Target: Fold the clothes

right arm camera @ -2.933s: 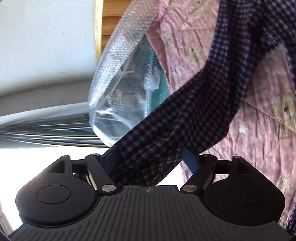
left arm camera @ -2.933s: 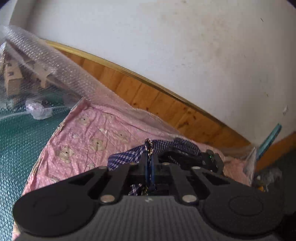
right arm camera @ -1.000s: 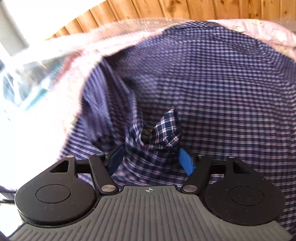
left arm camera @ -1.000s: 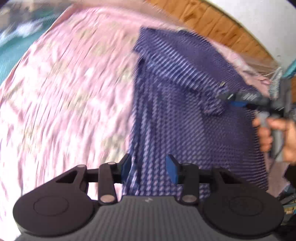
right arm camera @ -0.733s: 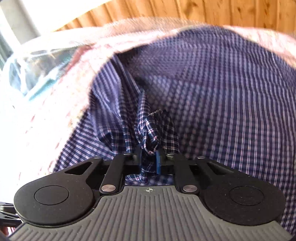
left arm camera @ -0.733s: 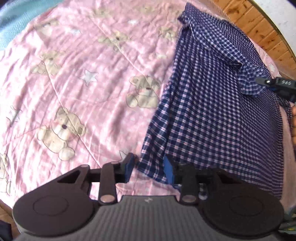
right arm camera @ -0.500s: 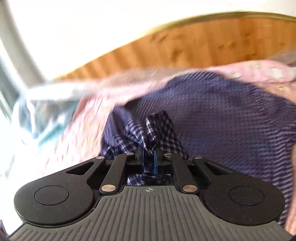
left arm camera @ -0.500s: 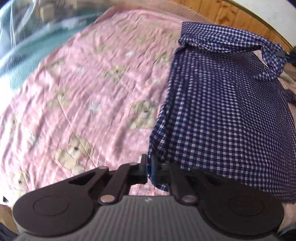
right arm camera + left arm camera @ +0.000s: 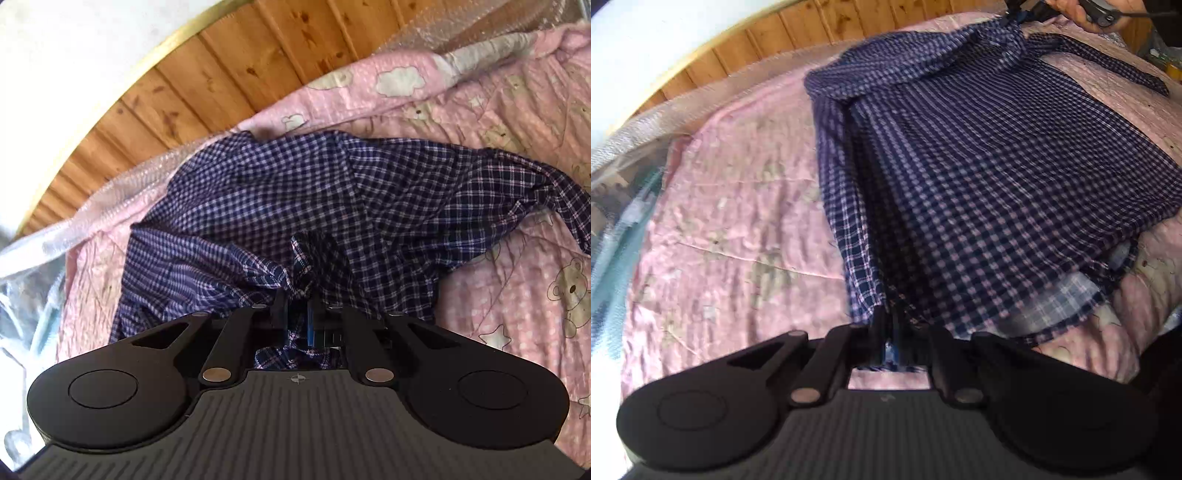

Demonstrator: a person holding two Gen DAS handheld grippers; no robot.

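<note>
A navy and white checked shirt (image 9: 979, 177) lies across a pink teddy-bear quilt (image 9: 731, 221). My left gripper (image 9: 890, 325) is shut on the shirt's near hem corner, and the cloth runs up from its jaws. At the far end of the shirt, in the left wrist view, a hand holds my right gripper (image 9: 1015, 16), which pinches the fabric near the collar. In the right wrist view my right gripper (image 9: 297, 306) is shut on a bunched fold of the shirt (image 9: 332, 192), and a sleeve trails off to the right.
A wooden headboard (image 9: 207, 74) with a white wall above it runs behind the bed. Clear bubble wrap (image 9: 110, 192) lines the quilt's far edge. Teal bedding (image 9: 613, 236) shows beyond the quilt's left side.
Both grippers have shut on the shirt: the left on the hem corner, the right on a bunched fold. Both have since swung sideways, dragging the cloth so that it lies differently on the quilt.
</note>
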